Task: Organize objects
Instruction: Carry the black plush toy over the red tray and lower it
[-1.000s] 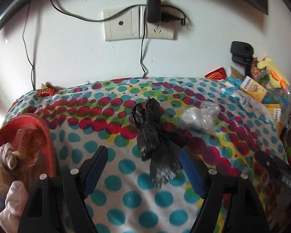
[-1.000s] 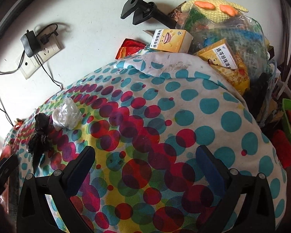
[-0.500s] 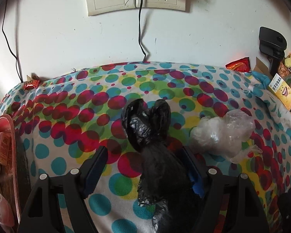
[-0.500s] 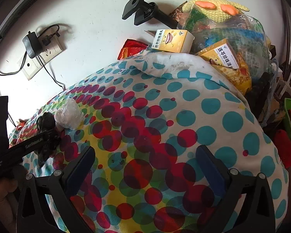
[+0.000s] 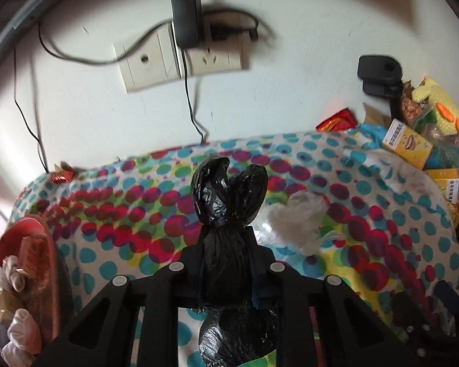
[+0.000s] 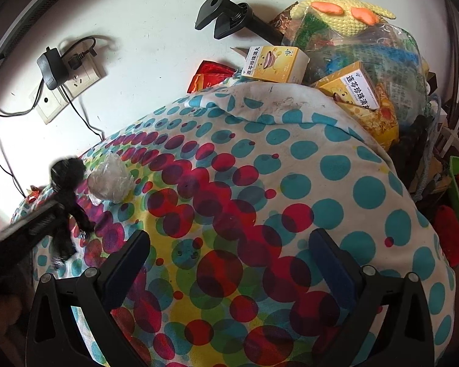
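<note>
We see the left gripper (image 5: 226, 263) clamped on a knotted black plastic bag (image 5: 228, 202) over the polka-dot cloth (image 5: 113, 214); right gripper (image 6: 229, 263) gapes empty.

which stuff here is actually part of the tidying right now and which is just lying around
In the job:
- knotted black plastic bag, clamped in the left hand-held gripper
- crumpled clear plastic bag beside it on the dotted cloth
- red tray with small items

Lying about:
- yellow medicine boxes
- black charger in the wall socket
- yellow knitted toy
- black clamp mount
</note>
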A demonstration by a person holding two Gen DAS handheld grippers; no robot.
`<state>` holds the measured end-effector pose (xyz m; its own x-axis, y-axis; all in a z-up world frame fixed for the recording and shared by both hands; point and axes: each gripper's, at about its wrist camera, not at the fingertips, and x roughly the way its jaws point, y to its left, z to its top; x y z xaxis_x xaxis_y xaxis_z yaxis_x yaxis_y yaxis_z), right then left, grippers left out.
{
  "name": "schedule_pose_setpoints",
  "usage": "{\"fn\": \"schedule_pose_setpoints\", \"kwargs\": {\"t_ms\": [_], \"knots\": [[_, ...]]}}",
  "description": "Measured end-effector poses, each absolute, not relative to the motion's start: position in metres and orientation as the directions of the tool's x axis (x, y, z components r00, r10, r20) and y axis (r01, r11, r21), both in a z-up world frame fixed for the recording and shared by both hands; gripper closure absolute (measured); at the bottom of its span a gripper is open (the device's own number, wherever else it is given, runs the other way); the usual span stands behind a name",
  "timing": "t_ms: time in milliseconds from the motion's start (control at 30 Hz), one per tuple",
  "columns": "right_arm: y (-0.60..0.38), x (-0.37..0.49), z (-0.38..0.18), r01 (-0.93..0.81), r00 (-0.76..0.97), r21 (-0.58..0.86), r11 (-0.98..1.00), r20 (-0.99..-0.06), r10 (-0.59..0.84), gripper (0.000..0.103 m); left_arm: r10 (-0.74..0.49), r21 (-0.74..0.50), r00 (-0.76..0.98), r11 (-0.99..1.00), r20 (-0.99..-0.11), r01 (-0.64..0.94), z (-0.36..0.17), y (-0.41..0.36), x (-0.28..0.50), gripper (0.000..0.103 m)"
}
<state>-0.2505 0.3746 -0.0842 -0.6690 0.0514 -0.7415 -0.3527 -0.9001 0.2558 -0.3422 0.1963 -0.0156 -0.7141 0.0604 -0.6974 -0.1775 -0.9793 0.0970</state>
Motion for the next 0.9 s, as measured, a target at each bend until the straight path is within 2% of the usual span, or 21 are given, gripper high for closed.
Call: {"fn": "schedule_pose_setpoints", "kwargs": {"t_ms": [433,900], "knots": [[0.372,-0.253,-0.085,-0.355,-0.660,0.236,-0.905,-0.749,0.063,0.000,0.038,0.097,-0.767,-0.987,-0.640,-0.130,0.037,0.160,-0.309,0.083],[0.370,-0.254,-0.086,-0.356,-0.649,0.214,-0.909,-0.757,0.076,0.000,-0.036,0.074,-0.775,-0.997,-0.630,-0.014,0.057,0.084,-0.301,0.083]]}}
